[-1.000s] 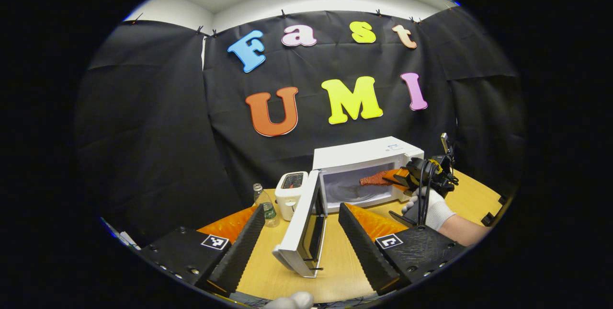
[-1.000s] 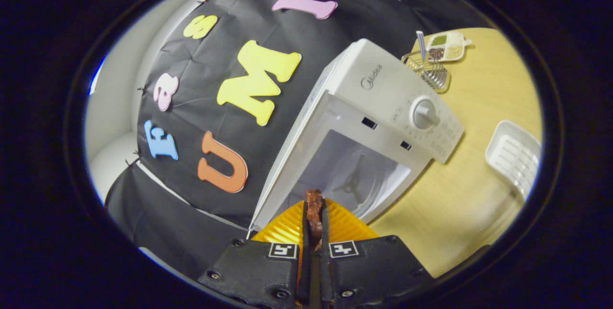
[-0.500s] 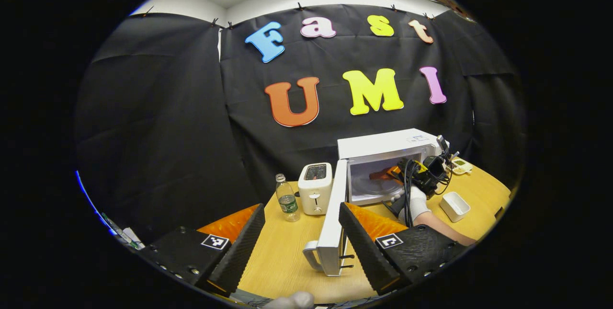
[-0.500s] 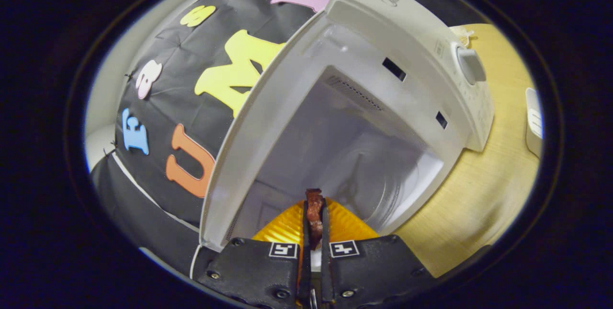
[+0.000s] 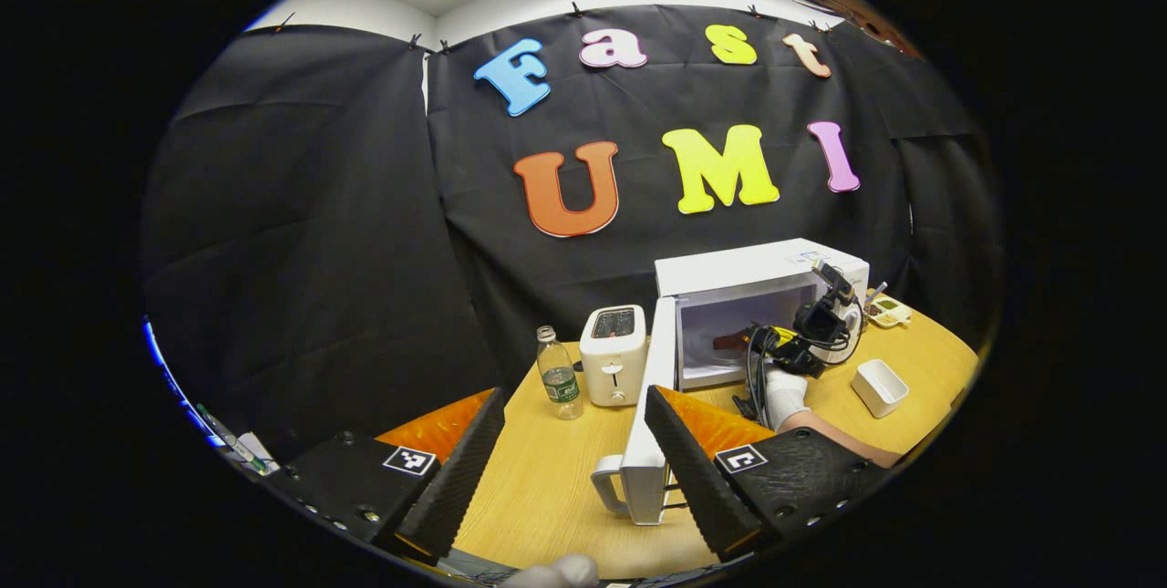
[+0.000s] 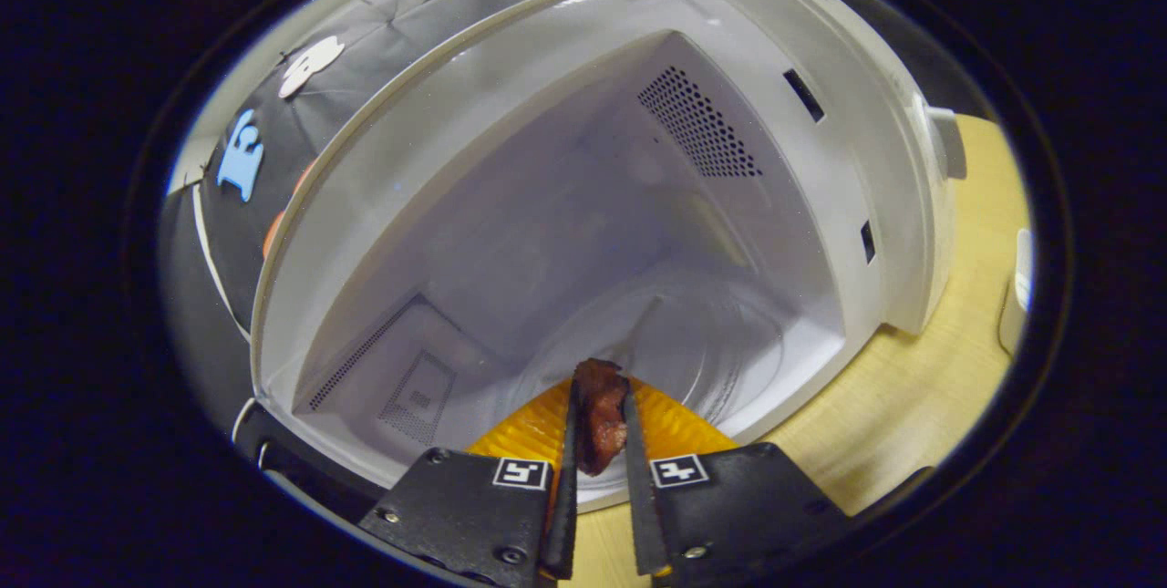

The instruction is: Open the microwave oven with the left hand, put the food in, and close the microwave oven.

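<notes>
In the right gripper view the right gripper (image 6: 597, 479) is closed on the food (image 6: 597, 419), a dark reddish-brown strip pinched between both fingers and sticking out past the tips; its far end reaches into the mouth of the microwave oven (image 6: 821, 105), whose white cavity stands open directly ahead, with a perforated vent panel (image 6: 697, 123) on the inner wall at upper right and a round glass turntable (image 6: 720, 360) on the floor of the cavity; the food hangs above the near edge of that turntable, and whether it touches cannot be told; the wooden table (image 6: 912, 397) shows to the right of the oven.

In the left gripper view the left gripper (image 5: 574, 469) is open, its 2 fingers spread wide with nothing between them, well back from the oven; the microwave oven (image 5: 757, 264) sits at the far right of the table (image 5: 538, 497), its door (image 5: 652, 424) swung out toward the near side, handle (image 5: 606, 488) at the near end; the right gripper (image 5: 743, 342), held by a gloved hand (image 5: 782, 392), reaches into the opening with the food (image 5: 729, 341) at its tip; left of the oven stand a white toaster (image 5: 613, 355) and, just left of it, a plastic bottle (image 5: 556, 374); a small white tray (image 5: 880, 387) lies on the table near the oven's right side.
</notes>
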The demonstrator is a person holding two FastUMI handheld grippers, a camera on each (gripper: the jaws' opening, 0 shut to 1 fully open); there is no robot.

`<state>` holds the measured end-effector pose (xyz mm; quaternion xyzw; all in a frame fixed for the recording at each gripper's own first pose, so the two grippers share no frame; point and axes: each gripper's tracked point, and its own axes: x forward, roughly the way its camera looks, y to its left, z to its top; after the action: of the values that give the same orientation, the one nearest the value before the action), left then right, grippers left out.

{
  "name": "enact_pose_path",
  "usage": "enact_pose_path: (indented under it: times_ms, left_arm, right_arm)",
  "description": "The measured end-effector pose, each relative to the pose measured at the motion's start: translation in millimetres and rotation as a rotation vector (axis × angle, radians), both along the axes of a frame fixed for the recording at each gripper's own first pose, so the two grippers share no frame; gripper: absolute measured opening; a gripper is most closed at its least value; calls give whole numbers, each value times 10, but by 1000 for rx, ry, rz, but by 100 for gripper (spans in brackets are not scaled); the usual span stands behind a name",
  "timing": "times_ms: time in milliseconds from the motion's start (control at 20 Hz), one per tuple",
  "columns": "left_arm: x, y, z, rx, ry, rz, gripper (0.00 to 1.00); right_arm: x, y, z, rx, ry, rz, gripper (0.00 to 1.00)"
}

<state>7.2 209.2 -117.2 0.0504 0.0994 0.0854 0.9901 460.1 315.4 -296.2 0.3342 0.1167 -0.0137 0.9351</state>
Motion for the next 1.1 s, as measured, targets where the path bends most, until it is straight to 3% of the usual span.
enact_pose_path:
  times_ms: [50, 100, 150, 250, 300, 400, 500, 550, 650, 800, 850, 900, 1100]
  left_arm:
    - [5, -10, 1, -2, -1, 2, 95]
    - [-9, -14, 10, 0, -3, 4, 95]
    - [-3, -7, 8, 1, 0, 7, 95]
    - [-4, -14, 6, -5, -1, 9, 95]
    - [-8, -33, 9, -5, -6, 7, 95]
    - [-21, -56, 10, 1, -7, 7, 95]
    - [-17, -103, 16, 0, -9, -2, 95]
    - [-31, -117, 21, 3, -14, -5, 95]
    - [-40, -108, 31, 3, -18, 0, 95]
    - [-62, -122, 66, -3, -31, 1, 95]
    - [-73, -116, 79, -4, -34, 4, 95]
    - [-69, -111, 88, -5, -37, 5, 95]
    - [-77, -109, 143, -19, -51, 8, 95]
  right_arm:
    - [8, 12, -5, -23, -4, 4, 17]
    - [8, -6, -14, -52, 10, 2, 34]
    - [-2, -26, -10, -108, 11, 16, 28]
    - [-28, -8, 18, -210, 9, 46, 65]
    - [-18, 13, 70, -259, -9, 63, 92]
    - [-45, 62, 158, -381, -31, 98, 96]
    - [-99, 110, 115, -429, -27, 149, 90]
    - [-122, 75, 125, -459, -24, 150, 100]
    - [-113, 12, 212, -513, -33, 125, 100]
    - [-189, -59, 293, -491, -27, 145, 100]
    - [-229, -93, 362, -499, -34, 143, 90]
    - [-292, -100, 443, -509, -42, 153, 100]
    - [-692, -162, 812, -518, -73, 180, 100]
